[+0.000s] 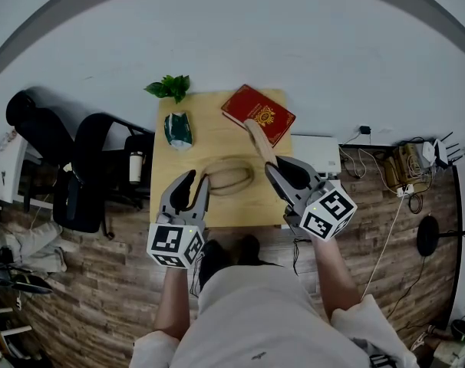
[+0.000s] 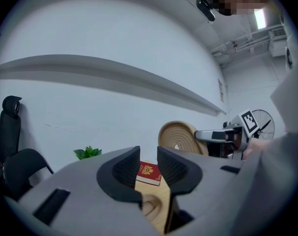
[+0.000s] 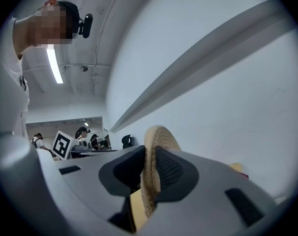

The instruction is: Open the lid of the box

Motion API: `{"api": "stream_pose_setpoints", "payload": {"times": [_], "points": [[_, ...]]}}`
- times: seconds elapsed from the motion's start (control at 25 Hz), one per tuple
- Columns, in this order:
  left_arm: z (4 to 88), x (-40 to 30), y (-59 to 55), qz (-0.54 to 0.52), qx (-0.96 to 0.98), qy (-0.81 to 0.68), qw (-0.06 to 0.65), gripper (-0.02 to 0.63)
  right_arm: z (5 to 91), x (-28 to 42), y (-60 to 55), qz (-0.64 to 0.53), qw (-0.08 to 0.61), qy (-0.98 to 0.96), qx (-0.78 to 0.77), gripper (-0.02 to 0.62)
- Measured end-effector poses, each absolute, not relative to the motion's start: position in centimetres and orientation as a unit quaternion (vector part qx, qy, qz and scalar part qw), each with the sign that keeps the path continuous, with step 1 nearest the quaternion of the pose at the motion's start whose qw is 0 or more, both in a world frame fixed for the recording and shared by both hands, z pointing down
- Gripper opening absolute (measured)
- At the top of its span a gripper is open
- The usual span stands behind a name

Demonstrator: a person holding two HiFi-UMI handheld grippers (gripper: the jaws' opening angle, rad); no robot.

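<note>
A round woven box (image 1: 229, 179) lies open on the wooden table (image 1: 209, 140) near its front edge. Its woven lid (image 1: 259, 140) stands on edge above the box's right side, with my right gripper (image 1: 275, 167) shut on its rim. In the right gripper view the lid (image 3: 156, 171) is clamped between both pads of that gripper (image 3: 149, 156). My left gripper (image 1: 196, 181) sits at the box's left edge. In its own view the left gripper's jaws (image 2: 148, 161) stand apart, with the box (image 2: 151, 208) low in the gap and the raised lid (image 2: 178, 136) beyond.
A red book (image 1: 258, 113) lies at the table's far right and a green packet (image 1: 178, 129) at the far left, by a small plant (image 1: 169, 88). Dark chairs (image 1: 87, 171) and a cup (image 1: 136, 167) stand left of the table. A white wall is behind it.
</note>
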State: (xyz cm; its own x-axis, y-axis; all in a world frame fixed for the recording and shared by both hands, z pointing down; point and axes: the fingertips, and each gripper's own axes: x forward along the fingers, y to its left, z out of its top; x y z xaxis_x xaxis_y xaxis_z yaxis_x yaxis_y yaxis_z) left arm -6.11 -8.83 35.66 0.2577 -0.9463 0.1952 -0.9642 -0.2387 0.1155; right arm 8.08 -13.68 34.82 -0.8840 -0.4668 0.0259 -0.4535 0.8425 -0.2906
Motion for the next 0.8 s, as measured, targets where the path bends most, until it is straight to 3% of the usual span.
{"api": "stream_pose_setpoints", "payload": {"times": [0.32, 0.8], "points": [[35.87, -6.35, -8.7, 0.049, 0.783, -0.611, 0.104, 0.046, 34.95, 7.78, -13.53, -0.151, 0.024, 0.959, -0.237, 0.069], [35.91, -6.4, -8.55, 0.061, 0.782, -0.612, 0.095, 0.012, 35.09, 7.34, -13.33, -0.155, 0.025, 0.96, -0.23, 0.069]]}}
